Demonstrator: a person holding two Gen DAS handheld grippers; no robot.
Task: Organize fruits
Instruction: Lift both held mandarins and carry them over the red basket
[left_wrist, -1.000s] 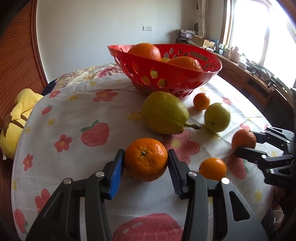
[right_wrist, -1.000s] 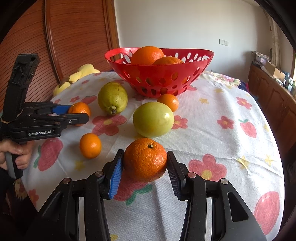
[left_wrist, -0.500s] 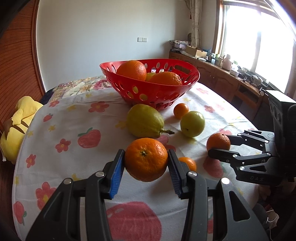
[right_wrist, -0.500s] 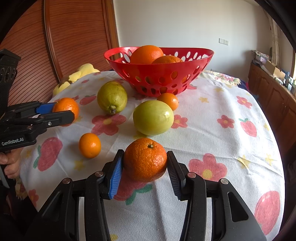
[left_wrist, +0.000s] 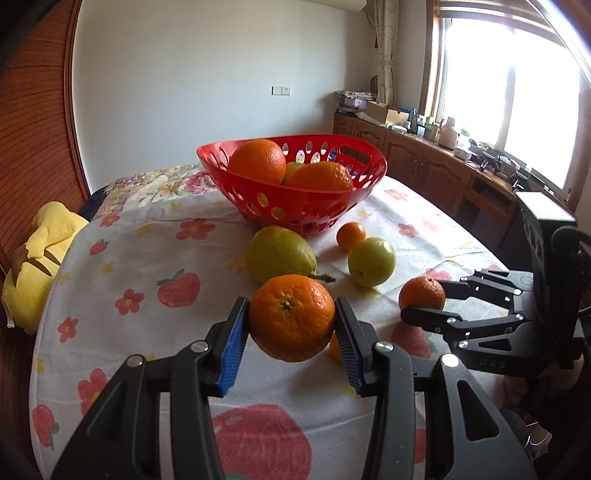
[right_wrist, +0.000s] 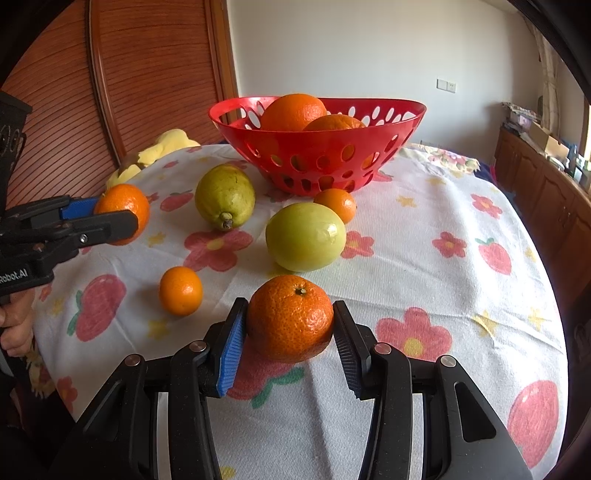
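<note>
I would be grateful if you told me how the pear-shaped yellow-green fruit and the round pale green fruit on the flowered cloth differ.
The pear-shaped yellow-green fruit is darker, duller and speckled; the round pale green fruit is lighter, smooth and glossy. The pear-shaped one tapers to a stubby brown stem end; the round one is evenly rounded. Both lie loose on the flowered cloth, in front of the red perforated plastic basket, in neither gripper.

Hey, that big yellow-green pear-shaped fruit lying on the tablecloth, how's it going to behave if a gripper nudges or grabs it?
The yellow-green fruit lies on its side with its stem end toward the camera, so a nudge would probably roll it in a curve. Its tapered shape may let pads slip toward the narrow end. It looks bulky beside the small orange, so likely heavier.
</note>
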